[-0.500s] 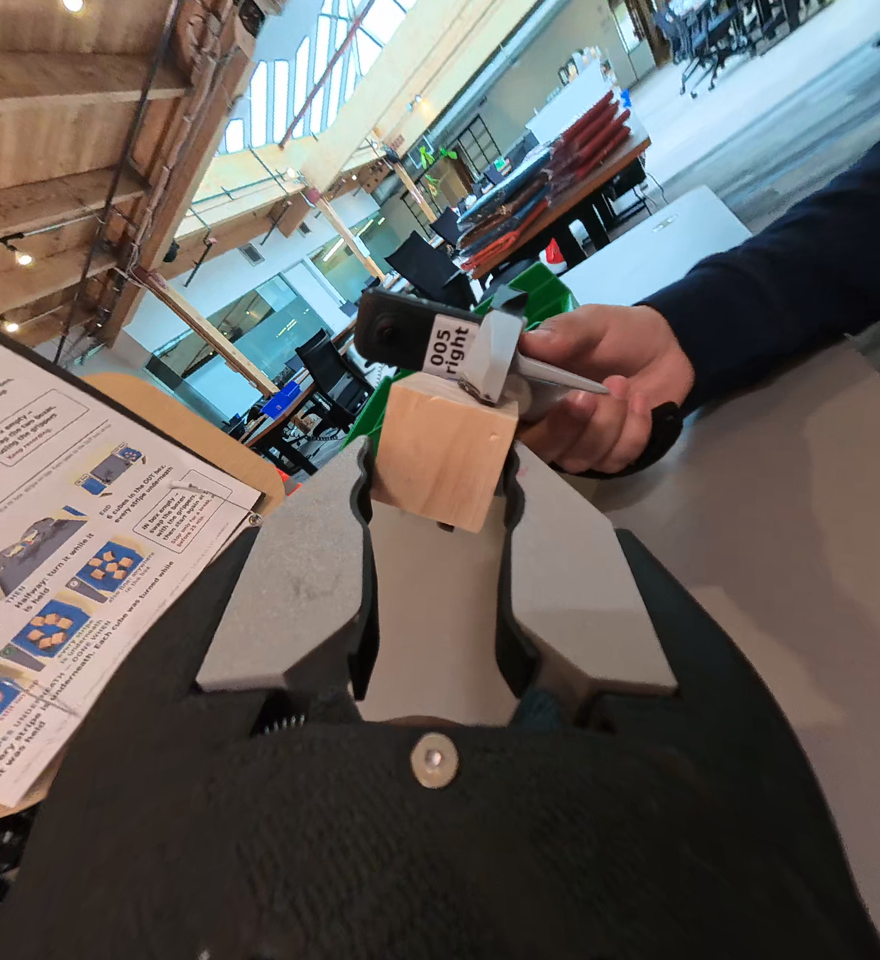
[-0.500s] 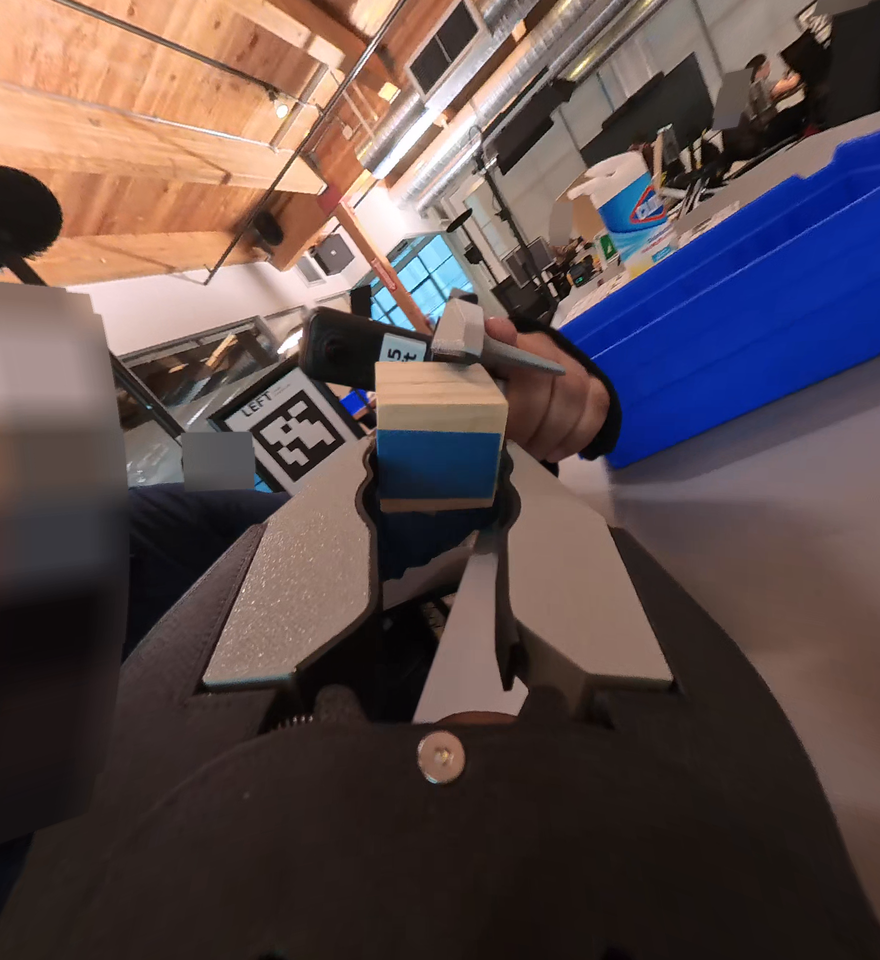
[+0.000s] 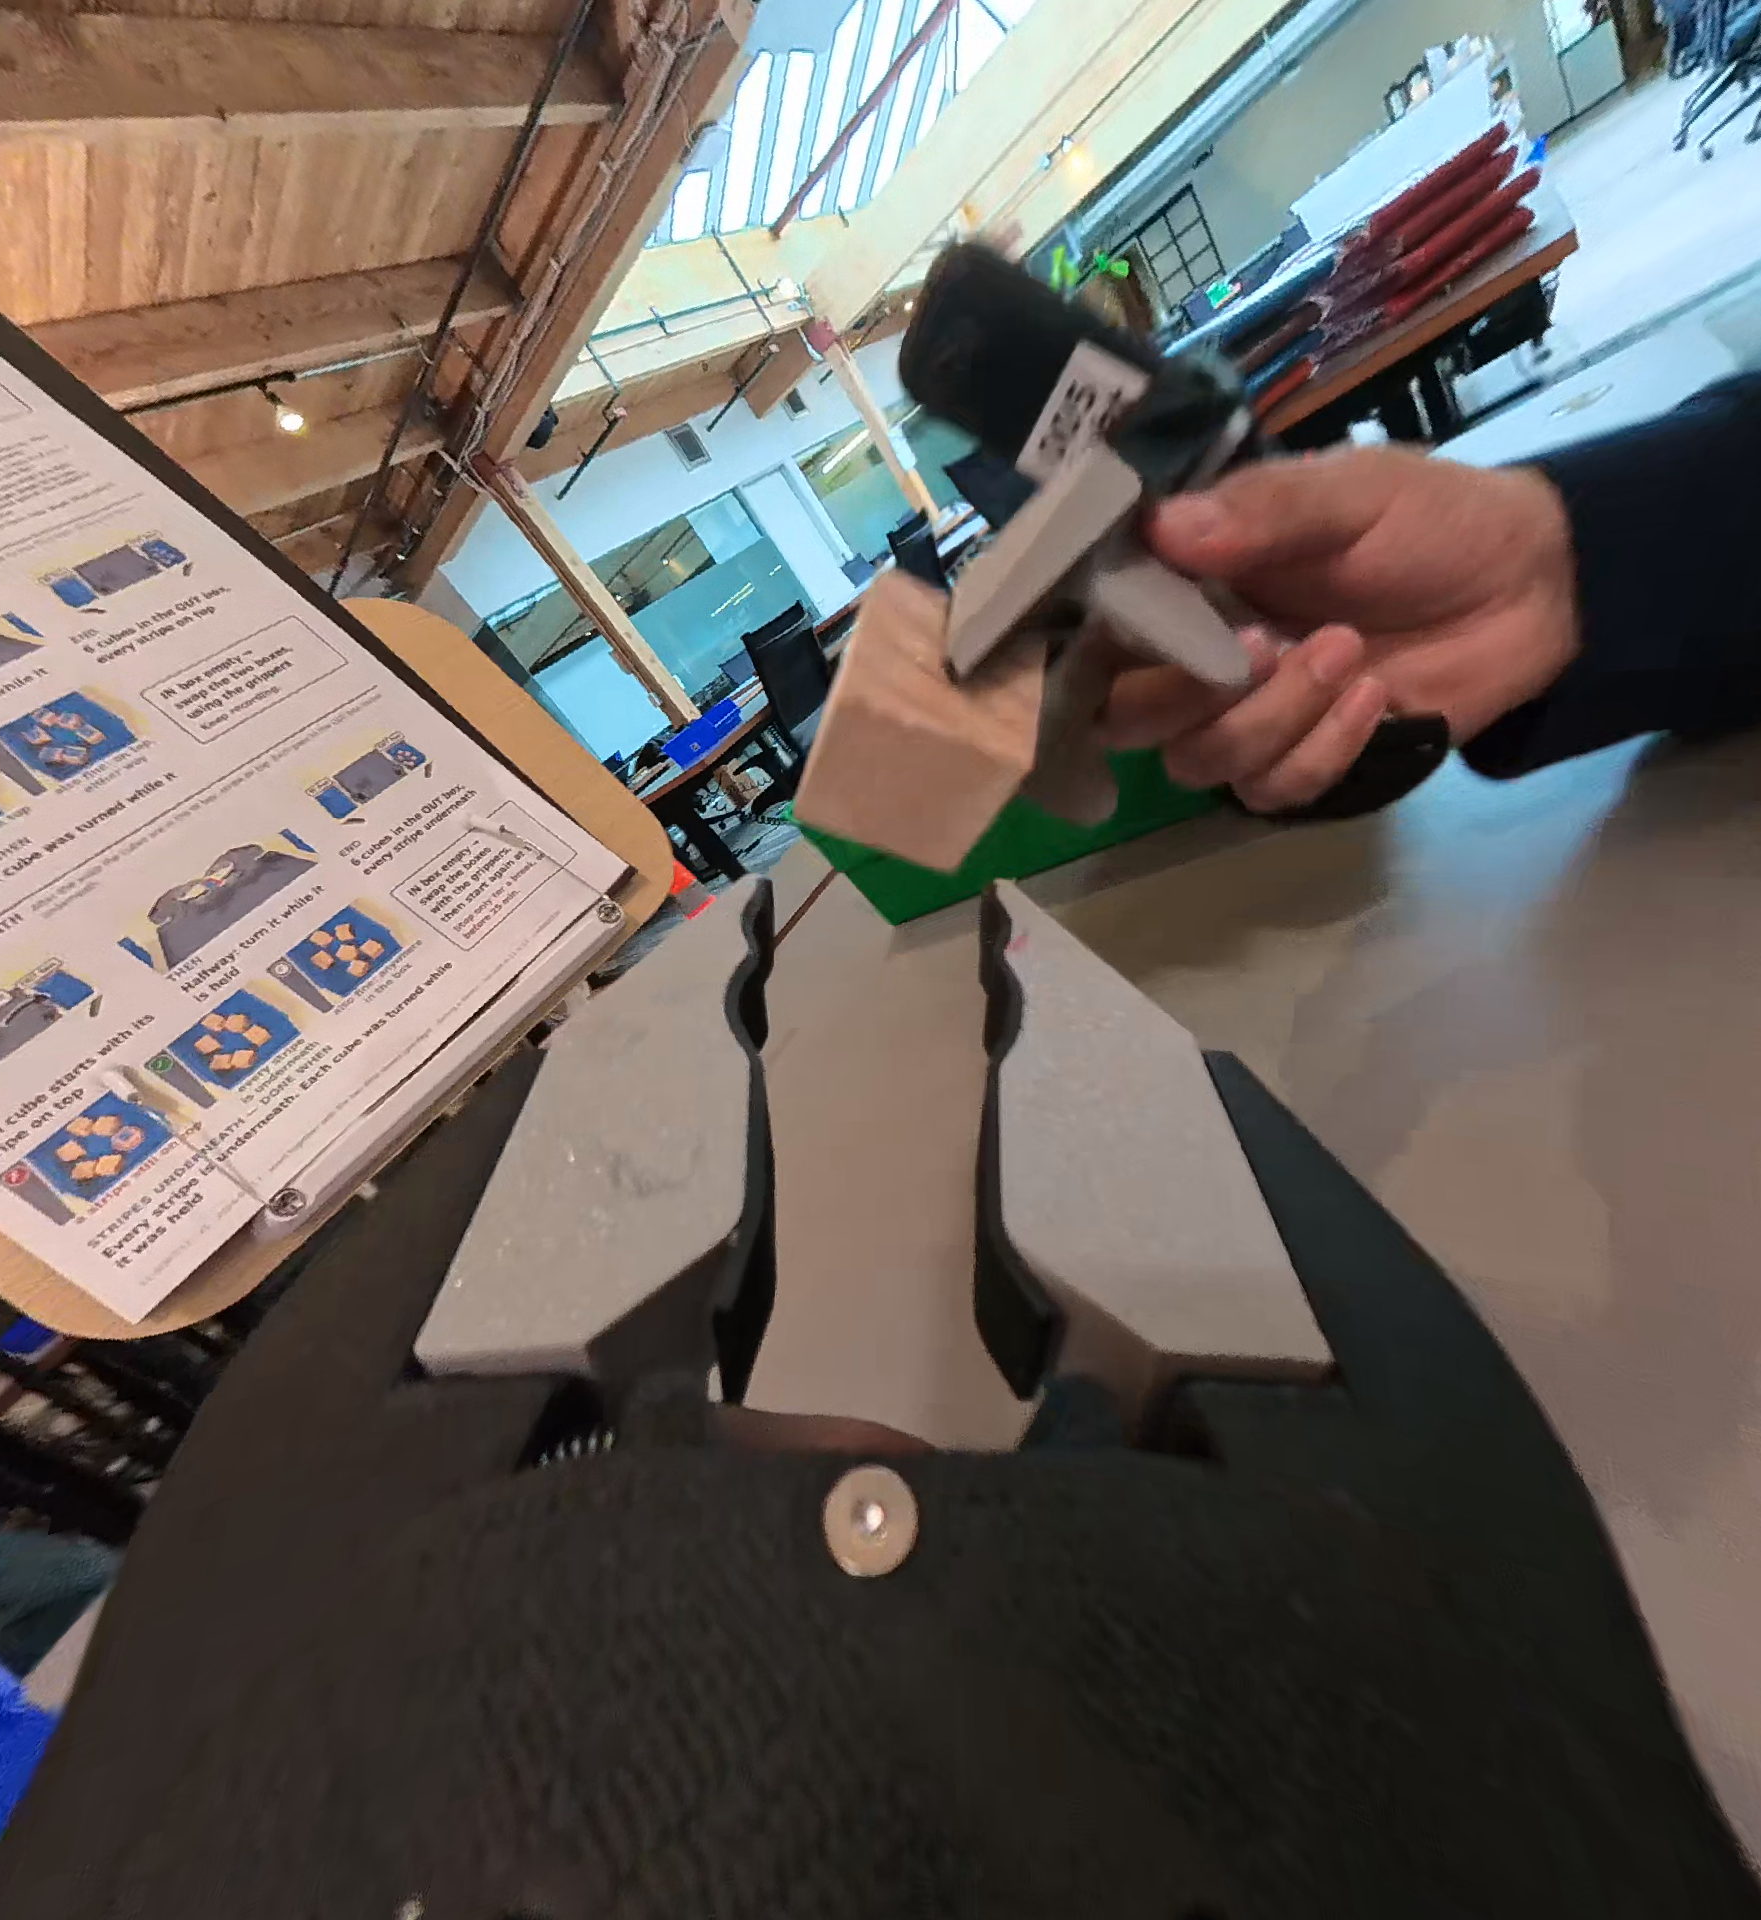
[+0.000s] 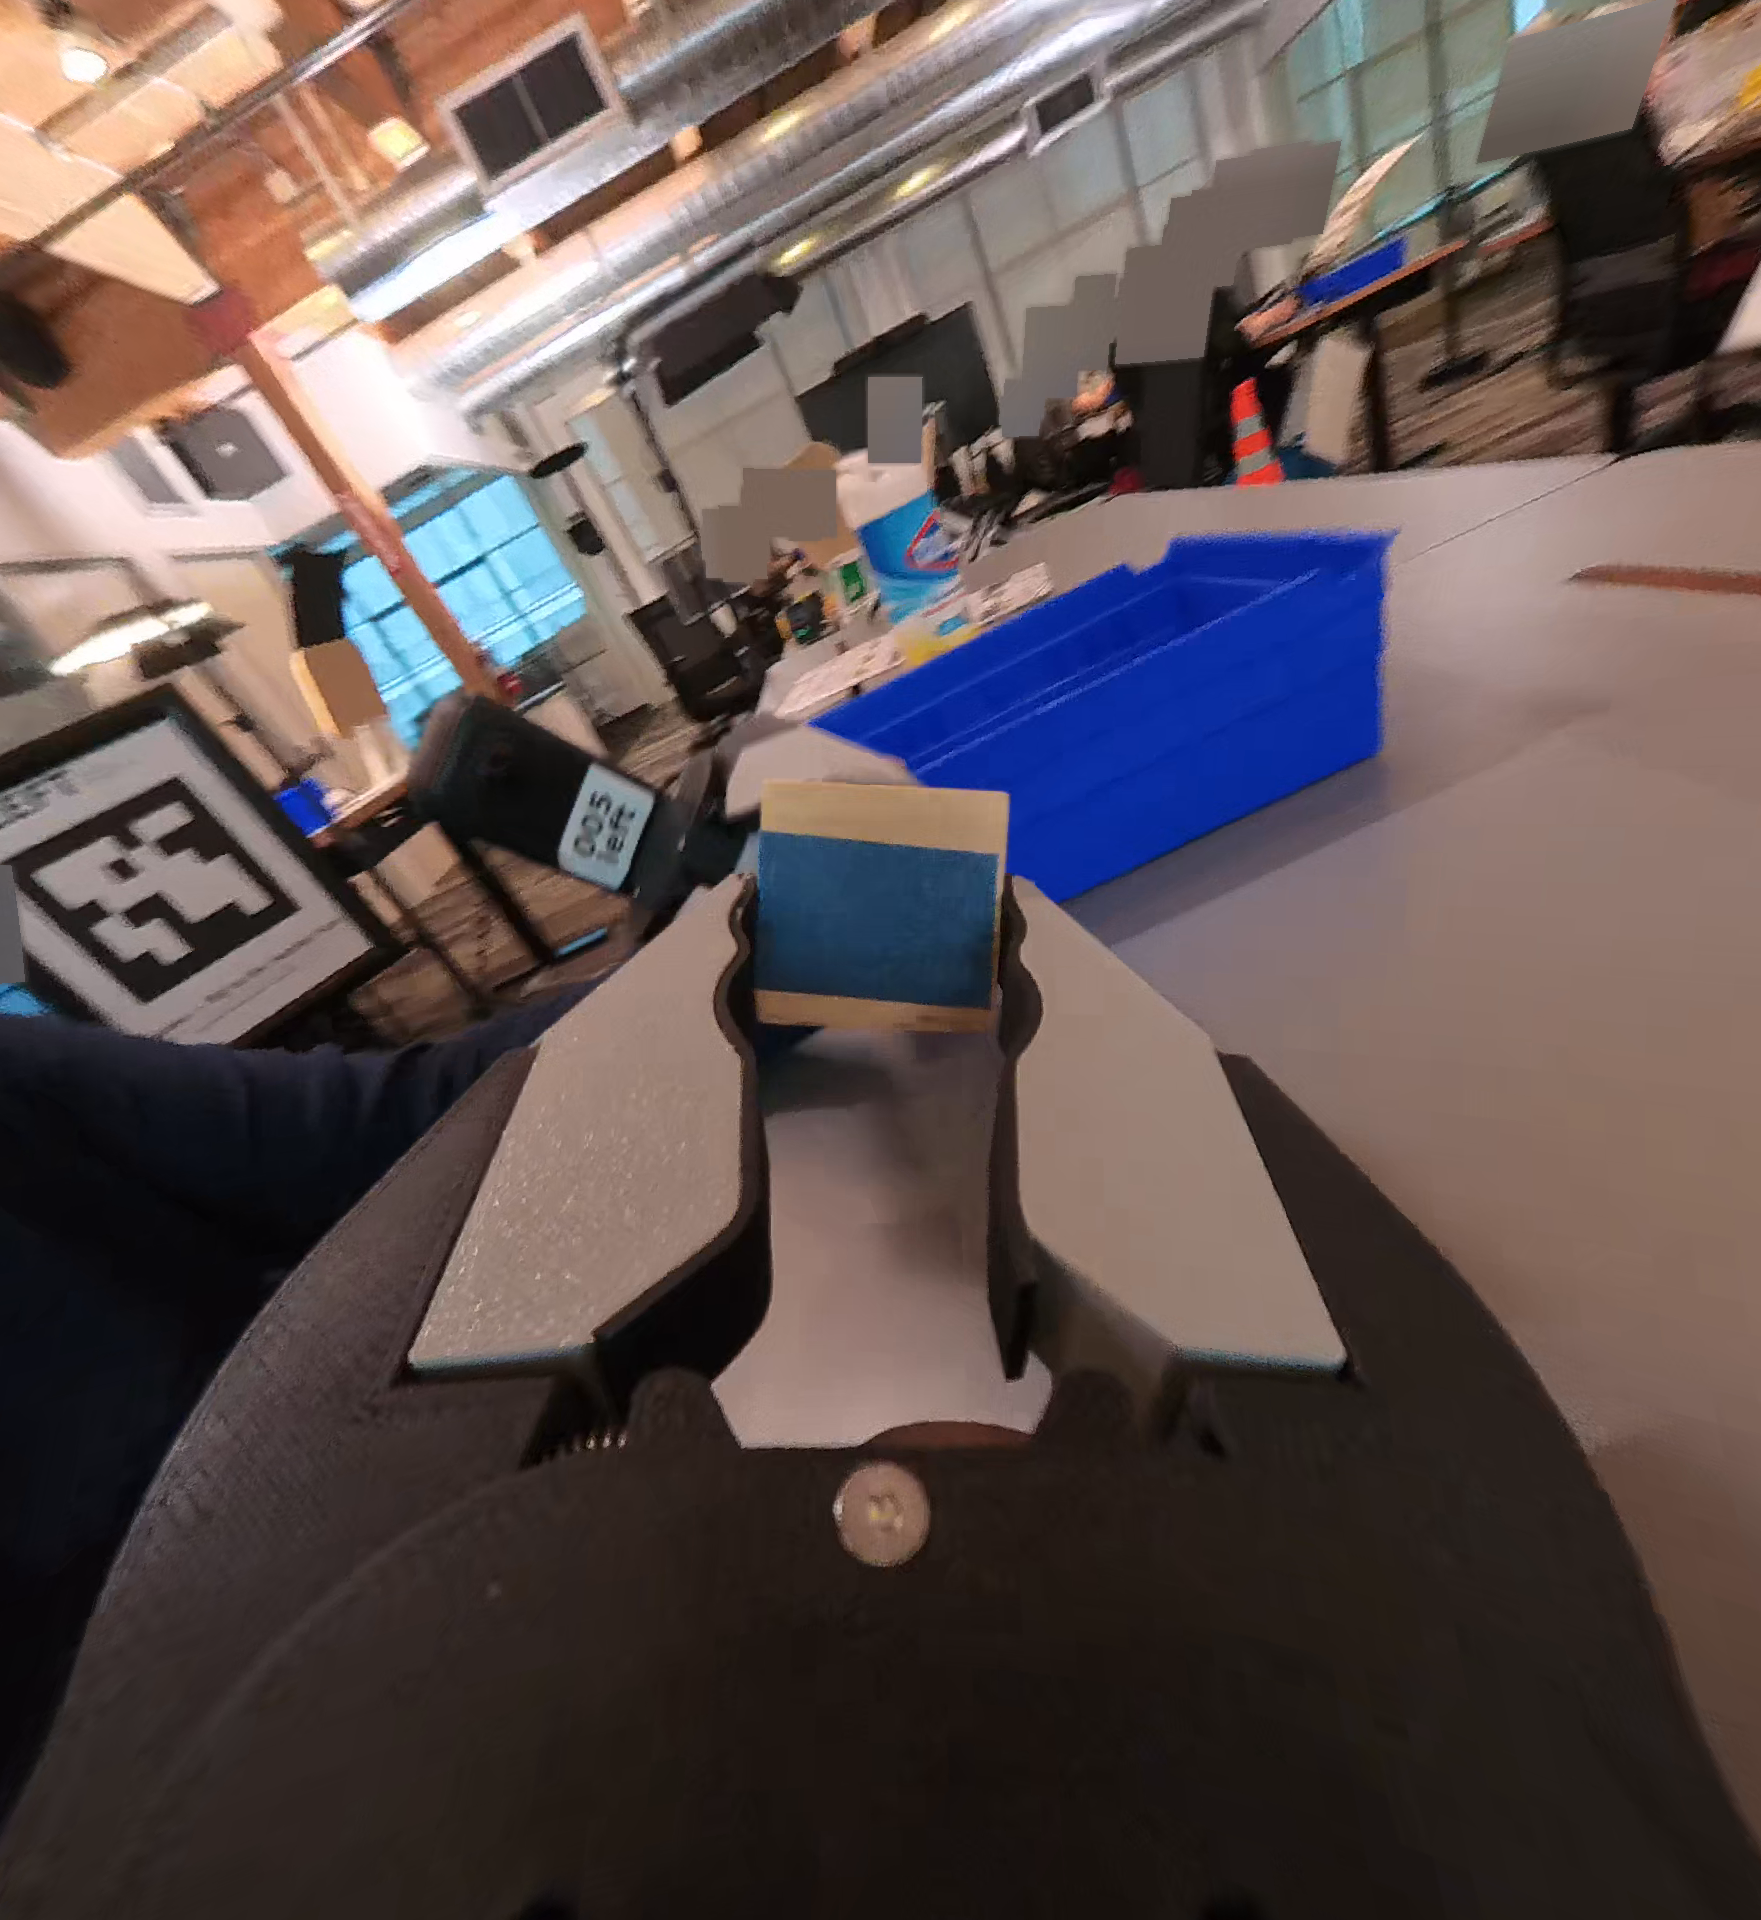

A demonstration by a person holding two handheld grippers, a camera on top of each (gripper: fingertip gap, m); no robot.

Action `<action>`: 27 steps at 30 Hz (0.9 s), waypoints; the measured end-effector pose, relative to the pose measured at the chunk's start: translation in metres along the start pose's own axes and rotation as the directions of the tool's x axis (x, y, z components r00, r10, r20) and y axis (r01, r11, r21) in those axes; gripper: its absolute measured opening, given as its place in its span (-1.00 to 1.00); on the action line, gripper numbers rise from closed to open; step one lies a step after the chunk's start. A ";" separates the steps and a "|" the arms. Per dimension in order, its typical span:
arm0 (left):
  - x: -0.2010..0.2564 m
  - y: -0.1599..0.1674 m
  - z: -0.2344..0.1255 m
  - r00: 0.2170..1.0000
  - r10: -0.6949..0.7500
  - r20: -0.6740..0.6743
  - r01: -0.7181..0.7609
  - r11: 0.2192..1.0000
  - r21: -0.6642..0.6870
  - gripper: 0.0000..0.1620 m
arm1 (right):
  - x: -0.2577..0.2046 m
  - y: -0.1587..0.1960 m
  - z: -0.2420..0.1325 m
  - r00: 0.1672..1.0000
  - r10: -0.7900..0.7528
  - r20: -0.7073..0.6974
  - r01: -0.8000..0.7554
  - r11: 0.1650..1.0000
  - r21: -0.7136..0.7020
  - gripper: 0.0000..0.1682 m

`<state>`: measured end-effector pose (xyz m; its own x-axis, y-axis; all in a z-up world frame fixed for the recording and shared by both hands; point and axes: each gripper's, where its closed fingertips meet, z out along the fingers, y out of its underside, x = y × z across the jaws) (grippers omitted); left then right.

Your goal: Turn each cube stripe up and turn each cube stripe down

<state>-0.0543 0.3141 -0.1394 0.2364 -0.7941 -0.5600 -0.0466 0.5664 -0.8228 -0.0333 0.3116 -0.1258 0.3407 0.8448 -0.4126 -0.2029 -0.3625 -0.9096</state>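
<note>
A wooden cube [image 4: 876,914] sits between the tips of my right gripper [image 4: 876,925], which is shut on it above the grey table. Its blue stripe faces the right wrist camera. In the left wrist view the same cube [image 3: 907,738] shows plain wood, held up in the air by the right gripper [image 3: 1001,665] in a person's hand [image 3: 1375,603]. My left gripper [image 3: 871,935] is open and empty, a short way below and in front of the cube. Its black body [image 4: 533,800] shows at the left of the right wrist view.
A blue bin [image 4: 1167,675] stands on the grey table [image 4: 1478,987] beyond the cube. A green bin [image 3: 1011,852] lies behind the cube in the left wrist view. An instruction sheet on a board [image 3: 180,831] stands to the left. A black-and-white marker board [image 4: 159,883] stands at the left.
Both grippers held the cube before. My left gripper has let go and drawn back. The right gripper has carried the cube up and away and turned toward the blue bin.
</note>
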 end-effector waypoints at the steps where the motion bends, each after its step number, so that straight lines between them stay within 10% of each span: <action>1: 0.000 0.002 0.001 1.000 0.020 0.008 -0.020 1.000 -0.012 -0.60 | -0.004 -0.009 -0.006 0.999 -0.026 -0.031 0.027 0.999 0.033 -0.50; 7: 0.002 0.026 0.009 0.996 0.088 0.023 -0.082 0.982 -0.172 -1.00 | 0.018 -0.077 -0.085 0.787 -0.320 -0.527 0.273 0.947 -0.168 -0.50; 12: -0.005 0.048 0.013 0.997 0.052 0.063 -0.033 0.959 -0.281 -1.00 | 0.115 -0.088 -0.199 0.518 -0.281 -0.808 0.043 0.952 -0.304 -0.49; 19: -0.003 0.073 0.014 0.993 0.108 0.044 -0.082 0.915 -0.395 -1.00 | 0.224 -0.015 -0.257 0.349 -0.269 -0.897 -0.305 0.873 -0.381 -0.49; 27: -0.017 0.074 0.010 0.994 0.047 0.102 -0.004 0.922 -0.388 -1.00 | 0.269 0.016 -0.252 0.346 -0.254 -0.903 -0.457 0.795 -0.398 -0.48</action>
<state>-0.0517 0.3717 -0.1897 0.3315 -0.7400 -0.5852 -0.4206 0.4393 -0.7938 0.2861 0.4342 -0.2637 0.9986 0.0287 0.0447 0.0486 -0.8312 -0.5539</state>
